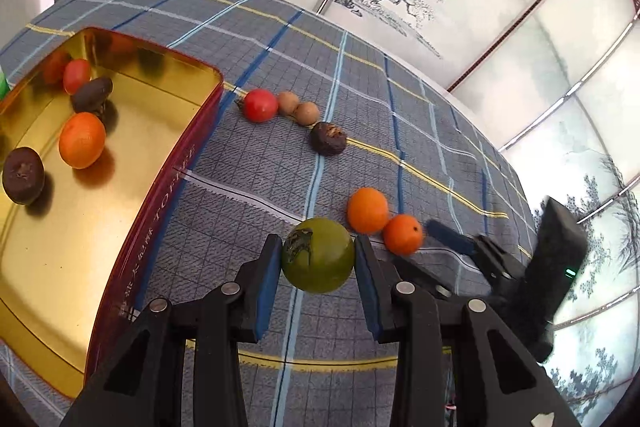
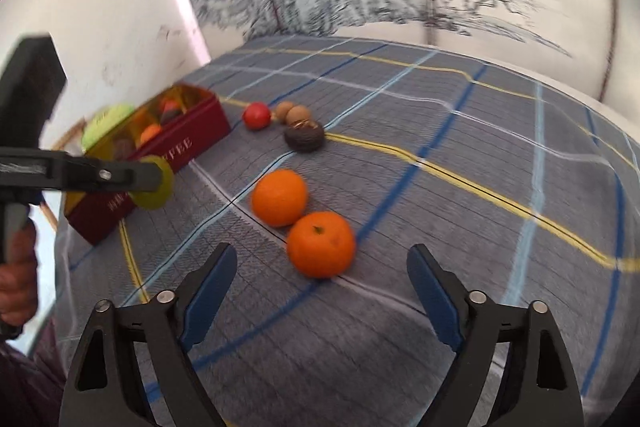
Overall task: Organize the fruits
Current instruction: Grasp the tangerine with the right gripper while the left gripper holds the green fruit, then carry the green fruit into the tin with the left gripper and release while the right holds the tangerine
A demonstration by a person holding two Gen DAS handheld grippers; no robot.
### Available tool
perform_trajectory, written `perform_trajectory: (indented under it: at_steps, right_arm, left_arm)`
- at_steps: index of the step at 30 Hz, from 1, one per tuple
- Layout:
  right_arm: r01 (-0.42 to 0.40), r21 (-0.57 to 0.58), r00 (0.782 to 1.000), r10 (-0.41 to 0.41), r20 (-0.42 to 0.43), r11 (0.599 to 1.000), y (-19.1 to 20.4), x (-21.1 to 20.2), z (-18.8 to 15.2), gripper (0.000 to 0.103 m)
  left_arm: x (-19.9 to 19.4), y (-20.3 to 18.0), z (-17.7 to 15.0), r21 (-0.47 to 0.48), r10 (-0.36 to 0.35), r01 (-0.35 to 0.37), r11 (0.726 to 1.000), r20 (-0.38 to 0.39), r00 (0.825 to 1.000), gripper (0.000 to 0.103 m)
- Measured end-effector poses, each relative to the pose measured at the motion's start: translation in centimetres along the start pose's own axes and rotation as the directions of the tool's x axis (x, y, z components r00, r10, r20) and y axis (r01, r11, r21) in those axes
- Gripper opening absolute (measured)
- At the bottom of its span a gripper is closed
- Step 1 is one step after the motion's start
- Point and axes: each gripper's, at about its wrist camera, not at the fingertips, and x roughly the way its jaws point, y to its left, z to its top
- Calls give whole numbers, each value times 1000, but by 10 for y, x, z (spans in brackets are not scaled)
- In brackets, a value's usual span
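My left gripper [image 1: 316, 259] is clamped on a round olive-green fruit [image 1: 318, 255], its blue pads pressing both sides, lifted above the grey plaid tablecloth [image 1: 400, 87] just beside the long side of the gold-lined red tin box [image 1: 160, 195]. That box holds two dark brown fruits, an orange and a red tomato. My right gripper [image 2: 320, 277] has its jaws apart, nothing between them, near two oranges [image 2: 320, 243] touching each other mid-cloth. Farther back lie a red tomato [image 1: 260, 105], two tan round fruits [image 1: 298, 107] and a dark brown fruit [image 1: 329, 139].
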Motion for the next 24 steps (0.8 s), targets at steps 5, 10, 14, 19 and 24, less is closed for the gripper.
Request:
perform_trajectory:
  at_steps: [5,10,14,19,24]
  right_arm:
    - [35,-16,998,-36,-48,999,3,11,1,40]
    - [104,105,994,-108,25,989,-17,-8,-4,38]
    - [143,267,986,-159,40,953,-57,-25,-15,38]
    - [178,298,980,-195,26,938,-70,-30,-17,38]
    - [180,300,981,-192,12,937,-77,-32,-19,38]
  left_arm:
    - [-3,-4,-3,25,-3,3,1000,3,1000,33]
    - [-7,0,-7,24,1,-1,1000,4,1000,33]
    - [-17,6,-7,25,11,-12,1000,28,1000,33]
    - [-37,28,-5,-14,24,-23,1000,64,998,33]
    - [-55,65,-3,-64,83,-77,995,93,992,33]
